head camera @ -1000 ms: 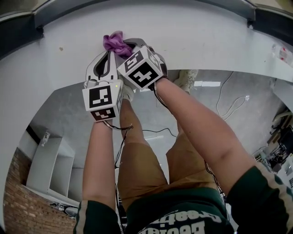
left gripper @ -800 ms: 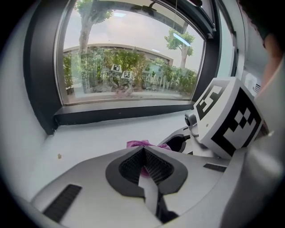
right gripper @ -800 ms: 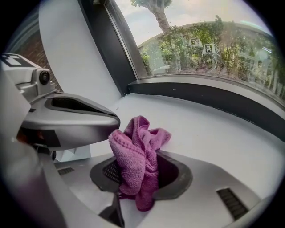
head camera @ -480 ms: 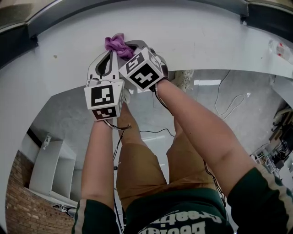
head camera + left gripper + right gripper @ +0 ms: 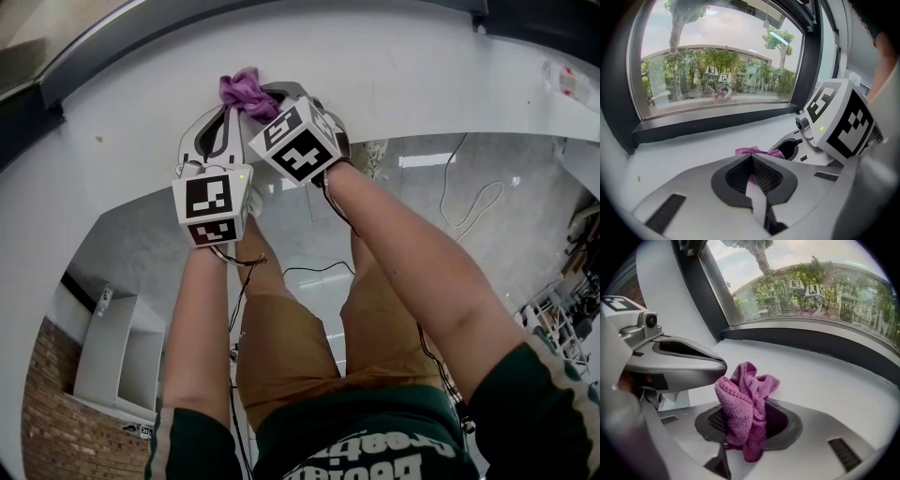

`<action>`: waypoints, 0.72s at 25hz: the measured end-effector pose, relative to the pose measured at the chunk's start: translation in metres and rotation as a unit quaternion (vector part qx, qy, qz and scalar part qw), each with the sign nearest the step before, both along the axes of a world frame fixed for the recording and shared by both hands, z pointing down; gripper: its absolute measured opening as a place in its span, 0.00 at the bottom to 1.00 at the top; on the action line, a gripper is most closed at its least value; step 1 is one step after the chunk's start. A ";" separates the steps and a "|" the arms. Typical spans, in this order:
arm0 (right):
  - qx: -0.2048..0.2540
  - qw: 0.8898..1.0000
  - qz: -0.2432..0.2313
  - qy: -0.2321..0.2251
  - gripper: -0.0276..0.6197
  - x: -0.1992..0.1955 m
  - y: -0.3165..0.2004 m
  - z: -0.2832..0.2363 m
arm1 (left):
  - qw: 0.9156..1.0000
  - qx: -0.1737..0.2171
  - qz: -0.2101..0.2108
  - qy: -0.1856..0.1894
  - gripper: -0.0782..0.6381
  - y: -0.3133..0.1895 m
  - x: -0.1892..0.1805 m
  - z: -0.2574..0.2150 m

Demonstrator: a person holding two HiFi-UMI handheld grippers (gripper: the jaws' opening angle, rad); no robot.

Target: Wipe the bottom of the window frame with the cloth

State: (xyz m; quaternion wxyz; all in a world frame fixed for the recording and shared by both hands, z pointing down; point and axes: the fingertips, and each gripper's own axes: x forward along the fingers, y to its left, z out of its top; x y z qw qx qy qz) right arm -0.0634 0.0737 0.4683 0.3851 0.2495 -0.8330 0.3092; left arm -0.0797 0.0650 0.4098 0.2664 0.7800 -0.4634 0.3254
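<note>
A purple cloth [image 5: 242,91] is bunched up on the white window sill [image 5: 403,66]. My right gripper [image 5: 261,101] is shut on it. In the right gripper view the cloth [image 5: 743,397] stands up between the jaws of the right gripper [image 5: 747,425]. The dark bottom rail of the window frame [image 5: 811,345] runs a short way beyond it. My left gripper [image 5: 225,117] lies close beside the right one, to its left. In the left gripper view the left gripper [image 5: 751,159] is shut with nothing in it. The cloth [image 5: 749,151] shows just past its tips, and the frame rail [image 5: 717,123] lies further on.
The sill ends at a side wall and the dark upright of the frame [image 5: 701,291] on the left. A small object [image 5: 565,82] lies far right on the sill. Below the sill are the floor with a cable [image 5: 469,202], a white shelf unit [image 5: 112,361] and a brick wall [image 5: 56,427].
Both grippers and the cloth stay together at the same spot on the sill. Only the head camera has shifted a little.
</note>
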 end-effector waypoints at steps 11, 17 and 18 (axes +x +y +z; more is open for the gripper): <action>0.000 0.999 0.034 0.003 0.30 0.048 -0.004 -0.002 | 1.000 -0.005 0.025 0.009 0.11 0.001 0.053 0.001; -0.001 0.999 0.049 0.006 0.30 0.077 -0.004 -0.004 | 0.999 -0.004 0.042 0.010 0.11 -0.002 0.079 -0.002; -0.001 0.999 0.051 0.006 0.30 0.082 -0.004 -0.004 | 0.999 -0.003 0.046 0.009 0.11 -0.002 0.083 -0.002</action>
